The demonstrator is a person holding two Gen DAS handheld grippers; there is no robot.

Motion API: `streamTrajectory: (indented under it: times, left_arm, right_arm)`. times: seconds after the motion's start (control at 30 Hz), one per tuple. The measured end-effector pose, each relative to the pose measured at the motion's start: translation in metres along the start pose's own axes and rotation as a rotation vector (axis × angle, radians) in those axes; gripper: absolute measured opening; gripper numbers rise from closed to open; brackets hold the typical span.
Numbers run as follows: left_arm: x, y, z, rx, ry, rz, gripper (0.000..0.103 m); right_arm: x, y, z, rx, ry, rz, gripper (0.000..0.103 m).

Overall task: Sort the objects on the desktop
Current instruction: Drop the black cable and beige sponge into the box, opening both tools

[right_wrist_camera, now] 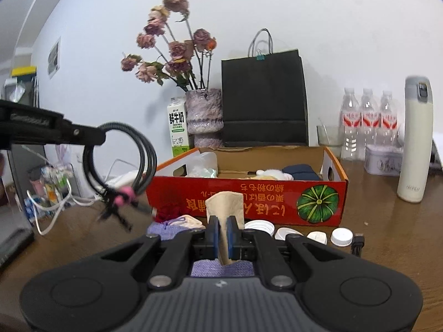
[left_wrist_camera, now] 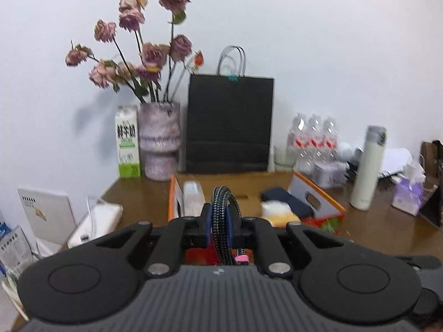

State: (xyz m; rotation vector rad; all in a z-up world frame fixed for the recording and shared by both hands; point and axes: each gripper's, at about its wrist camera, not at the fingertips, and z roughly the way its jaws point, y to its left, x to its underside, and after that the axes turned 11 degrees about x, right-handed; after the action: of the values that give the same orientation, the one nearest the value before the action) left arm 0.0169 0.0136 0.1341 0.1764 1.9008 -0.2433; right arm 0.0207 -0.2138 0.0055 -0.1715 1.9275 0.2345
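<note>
My left gripper is shut on a coiled braided cable with a pink tie and holds it in the air just before the red cardboard box. In the right wrist view the same cable hangs from the left gripper to the left of the box. My right gripper is shut on a folded brown paper napkin, above a purple cloth on the desk. The box holds a tissue pack, a dark cloth and a white fluffy thing.
White lids and a black plug lie before the box. Behind it stand a vase of dried roses, a milk carton, a black paper bag, water bottles, a tin and a white flask.
</note>
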Motion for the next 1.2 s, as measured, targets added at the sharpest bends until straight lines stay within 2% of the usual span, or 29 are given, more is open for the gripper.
streamTrajectory:
  times: [0.17,0.33,0.4,0.47,0.57,0.67,0.7,0.73,0.77,0.8,0.83,0.87,0.93,1.03,1.2]
  left_arm:
    - [-0.045,0.022,0.045,-0.012,-0.006,-0.004,0.011]
    - [-0.08,0.037,0.123,0.018,0.061,-0.007,0.012]
    - [-0.082,0.038,0.157,-0.008,0.094,0.007,0.011]
    - [-0.074,0.039,0.196,-0.02,0.161,0.011,0.012]
    - [-0.057,0.044,0.246,-0.014,0.247,-0.002,0.012]
    - [-0.044,0.05,0.286,-0.049,0.262,0.013,0.014]
    - [-0.04,0.053,0.297,-0.082,0.275,0.024,0.023]
    - [-0.036,0.057,0.311,-0.115,0.321,0.033,0.05]
    - [-0.033,0.058,0.318,-0.133,0.364,0.045,0.061]
    - [-0.03,0.059,0.32,-0.138,0.377,0.063,0.069]
    - [-0.028,0.059,0.315,-0.137,0.361,0.083,0.07]
    - [-0.027,0.057,0.308,-0.127,0.342,0.104,0.072]
    - [-0.031,0.056,0.293,-0.121,0.301,0.107,0.082]
    - [-0.045,0.06,0.27,-0.121,0.244,0.064,0.084]
    - [-0.062,0.062,0.221,-0.182,0.18,0.008,0.089]
  right_arm:
    - [-0.045,-0.007,0.019,0.001,0.024,0.017,0.005]
    - [-0.106,-0.007,0.079,0.045,0.059,-0.019,0.005]
    - [-0.128,-0.009,0.118,0.057,0.129,0.004,0.005]
    - [-0.141,-0.011,0.161,0.084,0.224,0.017,0.006]
    - [-0.145,-0.021,0.225,0.14,0.368,0.062,0.006]
    - [-0.141,-0.025,0.272,0.161,0.443,0.082,0.006]
    - [-0.138,-0.023,0.283,0.154,0.468,0.082,0.006]
    - [-0.136,-0.021,0.295,0.151,0.499,0.075,0.008]
    - [-0.135,-0.018,0.305,0.161,0.528,0.064,0.012]
    - [-0.135,-0.015,0.311,0.185,0.552,0.052,0.015]
    - [-0.137,-0.013,0.311,0.198,0.545,0.041,0.026]
    - [-0.14,-0.013,0.307,0.195,0.514,0.041,0.043]
    - [-0.144,-0.014,0.295,0.201,0.457,0.036,0.063]
    - [-0.149,-0.018,0.278,0.222,0.422,0.024,0.064]
    - [-0.151,-0.028,0.23,0.217,0.386,0.015,0.065]
